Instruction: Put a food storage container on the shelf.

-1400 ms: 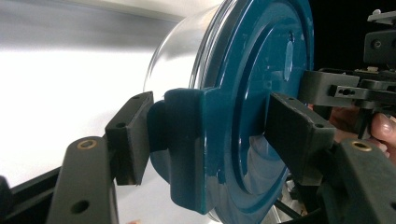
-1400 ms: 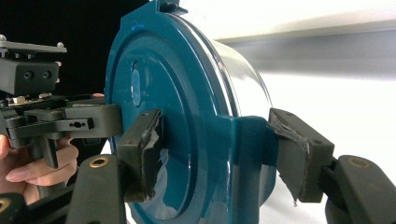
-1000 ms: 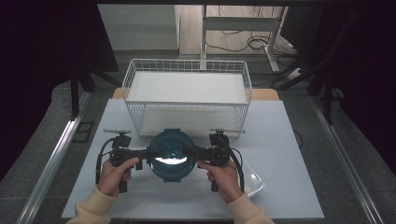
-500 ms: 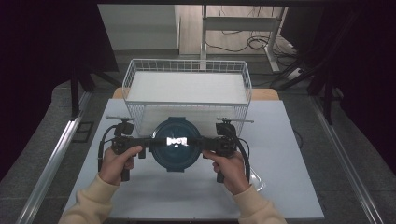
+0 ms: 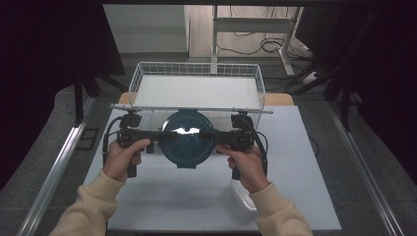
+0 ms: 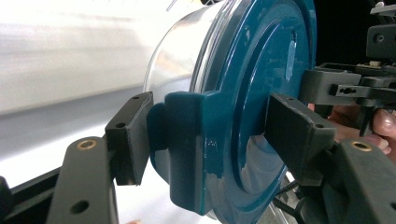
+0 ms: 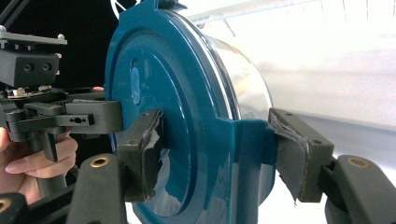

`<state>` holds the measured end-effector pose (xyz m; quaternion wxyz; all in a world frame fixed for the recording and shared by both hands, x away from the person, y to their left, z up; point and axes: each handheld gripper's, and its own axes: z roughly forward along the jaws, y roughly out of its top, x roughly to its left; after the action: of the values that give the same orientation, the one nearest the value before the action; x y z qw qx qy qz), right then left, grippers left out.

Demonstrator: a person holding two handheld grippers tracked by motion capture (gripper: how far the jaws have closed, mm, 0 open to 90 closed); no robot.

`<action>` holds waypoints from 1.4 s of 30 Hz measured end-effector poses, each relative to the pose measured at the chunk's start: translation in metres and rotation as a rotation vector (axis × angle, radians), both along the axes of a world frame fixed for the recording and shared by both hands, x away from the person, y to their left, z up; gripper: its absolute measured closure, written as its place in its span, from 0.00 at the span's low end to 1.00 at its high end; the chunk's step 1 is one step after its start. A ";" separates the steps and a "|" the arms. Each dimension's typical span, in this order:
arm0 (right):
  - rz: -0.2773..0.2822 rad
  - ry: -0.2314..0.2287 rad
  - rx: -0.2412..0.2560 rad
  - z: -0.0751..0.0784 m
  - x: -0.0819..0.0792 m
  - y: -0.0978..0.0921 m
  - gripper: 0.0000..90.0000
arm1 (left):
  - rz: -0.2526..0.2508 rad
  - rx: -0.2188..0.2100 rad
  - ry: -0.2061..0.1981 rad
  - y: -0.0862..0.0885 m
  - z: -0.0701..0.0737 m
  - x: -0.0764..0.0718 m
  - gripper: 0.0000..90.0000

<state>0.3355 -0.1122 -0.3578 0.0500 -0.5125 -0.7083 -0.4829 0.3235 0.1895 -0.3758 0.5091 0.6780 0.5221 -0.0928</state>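
The white table [image 5: 196,196] lay under me, the wire basket [image 5: 196,78] at its far edge. Just before it, I held the teal-lidded container [image 5: 187,140] aloft, my left gripper [image 6: 205,135] and right gripper [image 7: 215,149] each clamped on a lid latch.

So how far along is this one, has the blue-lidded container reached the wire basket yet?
Done: the container is lifted, clamped at opposite lid tabs by the left gripper and right gripper. In hand: it hangs just in front of the wire basket. Left: probably carrying it over the rim, setting it inside and releasing.
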 end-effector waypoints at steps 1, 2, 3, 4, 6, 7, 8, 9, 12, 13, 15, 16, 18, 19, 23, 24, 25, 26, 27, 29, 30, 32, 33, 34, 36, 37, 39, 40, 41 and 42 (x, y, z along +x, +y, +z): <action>0.000 -0.001 0.000 0.003 0.001 0.000 0.42 | -0.001 0.002 -0.003 0.000 0.004 0.001 0.38; 0.000 -0.003 0.003 0.006 0.002 -0.001 0.42 | -0.002 0.003 -0.006 0.000 0.006 0.002 0.38; 0.002 -0.009 0.002 0.011 0.004 -0.001 0.42 | -0.001 0.005 -0.016 -0.001 0.012 0.005 0.38; 0.002 -0.011 0.003 0.013 0.005 -0.001 0.42 | -0.004 0.007 -0.020 -0.001 0.015 0.006 0.38; 0.005 -0.018 0.002 0.019 0.006 -0.002 0.42 | -0.003 0.009 -0.025 -0.001 0.018 0.007 0.38; 0.005 -0.018 0.002 0.019 0.006 -0.002 0.42 | -0.004 0.010 -0.029 -0.001 0.021 0.008 0.38; 0.006 -0.023 0.001 0.022 0.007 -0.002 0.42 | -0.006 0.011 -0.031 -0.002 0.024 0.009 0.38; 0.004 -0.028 0.000 0.028 0.008 -0.002 0.42 | -0.006 0.011 -0.033 -0.002 0.027 0.010 0.38; 0.005 -0.037 -0.003 0.036 0.011 -0.002 0.42 | -0.012 0.012 -0.041 -0.002 0.037 0.015 0.38; 0.005 -0.037 -0.003 0.036 0.011 -0.002 0.42 | -0.012 0.012 -0.041 -0.002 0.037 0.015 0.38; 0.009 -0.038 -0.006 0.040 0.013 -0.003 0.42 | -0.010 0.016 -0.045 -0.003 0.042 0.017 0.38; 0.010 -0.038 -0.004 0.043 0.015 -0.003 0.42 | -0.009 0.017 -0.047 -0.003 0.043 0.017 0.38; 0.013 -0.038 -0.005 0.044 0.016 -0.003 0.42 | -0.010 0.019 -0.049 -0.003 0.047 0.020 0.38; 0.013 -0.041 -0.005 0.047 0.017 -0.003 0.42 | -0.009 0.018 -0.049 -0.003 0.049 0.020 0.38; 0.015 -0.044 0.000 0.053 0.020 -0.004 0.42 | -0.005 0.023 -0.057 -0.004 0.059 0.025 0.38; 0.014 -0.045 0.003 0.055 0.021 -0.004 0.42 | -0.005 0.023 -0.057 -0.004 0.059 0.025 0.38; 0.014 -0.045 0.003 0.055 0.021 -0.004 0.42 | -0.005 0.026 -0.059 -0.004 0.062 0.026 0.38; 0.015 -0.046 0.004 0.057 0.022 -0.004 0.42 | -0.005 0.027 -0.062 -0.004 0.065 0.027 0.38; 0.015 -0.048 0.006 0.059 0.023 -0.004 0.42 | -0.004 0.029 -0.065 -0.004 0.067 0.028 0.38; 0.015 -0.053 0.008 0.063 0.025 -0.004 0.42 | -0.005 0.031 -0.069 -0.004 0.072 0.030 0.38; 0.016 -0.055 0.008 0.065 0.026 -0.004 0.42 | -0.004 0.032 -0.072 -0.004 0.075 0.031 0.38; 0.018 -0.057 0.015 0.071 0.030 -0.004 0.42 | 0.001 0.037 -0.080 -0.004 0.083 0.035 0.38; 0.018 -0.057 0.015 0.071 0.030 -0.004 0.42 | 0.001 0.037 -0.080 -0.004 0.083 0.035 0.38; 0.021 -0.056 0.018 0.075 0.033 -0.004 0.42 | 0.002 0.039 -0.083 -0.004 0.085 0.037 0.38; 0.022 -0.054 0.019 0.076 0.034 -0.004 0.42 | 0.005 0.039 -0.085 -0.004 0.090 0.041 0.38; 0.023 -0.057 0.020 0.078 0.036 -0.004 0.42 | 0.006 0.039 -0.088 -0.004 0.092 0.044 0.38; 0.024 -0.055 0.021 0.080 0.040 -0.005 0.42 | 0.008 0.037 -0.089 -0.005 0.095 0.048 0.38; 0.025 -0.056 0.022 0.081 0.042 -0.005 0.42 | 0.008 0.038 -0.088 -0.005 0.096 0.051 0.38; 0.025 -0.055 0.024 0.082 0.045 -0.006 0.42 | 0.009 0.037 -0.089 -0.005 0.098 0.053 0.38; 0.024 -0.058 0.025 0.083 0.047 -0.006 0.42 | 0.009 0.039 -0.090 -0.006 0.099 0.056 0.38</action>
<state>0.3825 -0.1183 -0.2750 0.0417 -0.4891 -0.7096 -0.5055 0.3795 0.1839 -0.2767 0.5191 0.6890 0.5034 -0.0497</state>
